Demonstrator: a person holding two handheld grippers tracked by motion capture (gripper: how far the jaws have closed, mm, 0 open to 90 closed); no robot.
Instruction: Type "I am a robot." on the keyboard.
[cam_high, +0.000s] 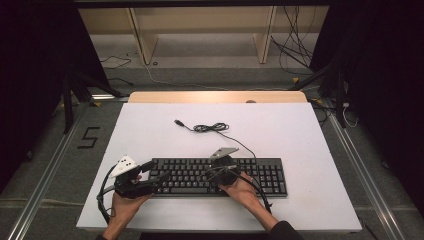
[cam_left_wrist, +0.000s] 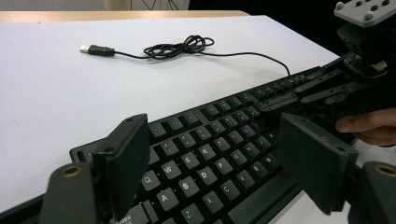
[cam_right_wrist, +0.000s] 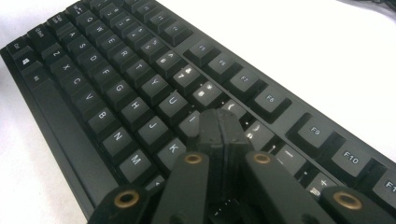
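Right gripper (cam_right_wrist: 219, 122): jaws pressed flat together, nothing between them, tips down on the keyboard (cam_right_wrist: 140, 93) around the I/O/K keys, on the row just above K (exact key under the tips is hidden by the jaws). In the high view the right gripper (cam_high: 223, 167) sits over the middle of the keyboard (cam_high: 265, 175), with the right hand (cam_high: 243, 191) gripping it from the near side and its cable looping back toward the wrist.

Left gripper (cam_left_wrist: 212, 161): jaws spread wide, nothing held, straddling the left end of the keyboard (cam_left_wrist: 205, 140) with the letter keys (Q, W, A, S, D area) visible between the two pads. No contact between pads and keys that I can confirm. In the high view the left gripper (cam_high: 155, 175) lies at the keyboard's left edge, pointing right along it, with the left hand (cam_high: 122, 202) below it.

The black keyboard lies flat on the white table (cam_high: 150, 125), near the front edge, long side parallel to it, and is roughly centred left to right. Its cord (cam_high: 212, 128) runs from the back edge up the table into a loose coil, ending in a USB plug (cam_high: 178, 122) lying free on the table surface (well apart from the keyboard). In the left gripper view the right gripper (cam_left_wrist: 266, 106) comes in from the right edge, over the far keys.
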